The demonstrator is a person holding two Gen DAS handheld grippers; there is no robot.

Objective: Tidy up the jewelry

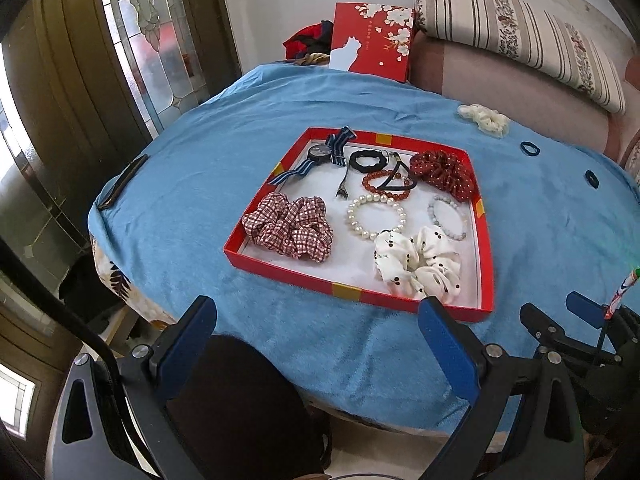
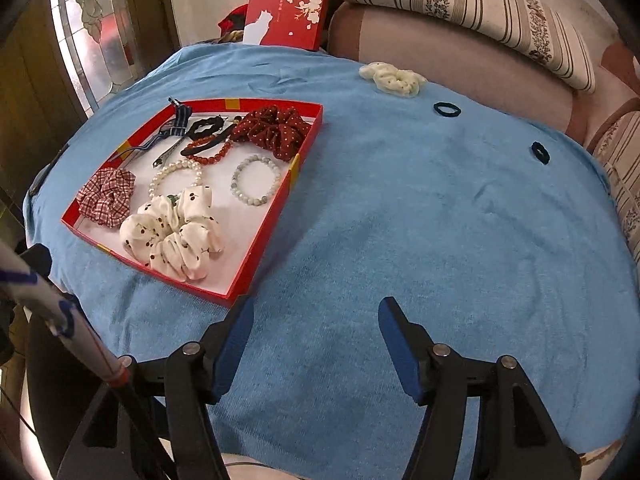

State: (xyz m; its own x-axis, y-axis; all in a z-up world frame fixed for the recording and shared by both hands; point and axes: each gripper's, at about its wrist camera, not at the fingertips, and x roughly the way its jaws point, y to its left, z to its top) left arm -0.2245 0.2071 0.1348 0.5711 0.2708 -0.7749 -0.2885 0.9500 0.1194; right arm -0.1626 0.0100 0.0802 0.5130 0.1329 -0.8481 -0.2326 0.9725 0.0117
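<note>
A red tray (image 1: 352, 290) (image 2: 276, 220) on the blue cloth holds scrunchies, bead bracelets, a watch (image 1: 320, 154) and hair ties. A white spotted scrunchie (image 1: 416, 264) (image 2: 176, 236) lies at its near edge. Outside the tray lie a cream scrunchie (image 1: 484, 118) (image 2: 394, 76) and two dark hair ties (image 2: 447, 109) (image 2: 540, 153). My left gripper (image 1: 316, 312) is open and empty, in front of the tray. My right gripper (image 2: 316, 312) is open and empty over bare cloth, right of the tray; it also shows in the left wrist view (image 1: 556, 312).
A red box lid with a white cat (image 1: 372, 40) (image 2: 286, 10) leans at the table's far edge. A sofa with striped cushions (image 1: 520, 32) (image 2: 480, 12) borders the right side. A dark flat object (image 1: 124, 180) lies at the left edge. A glass door (image 1: 152, 32) stands left.
</note>
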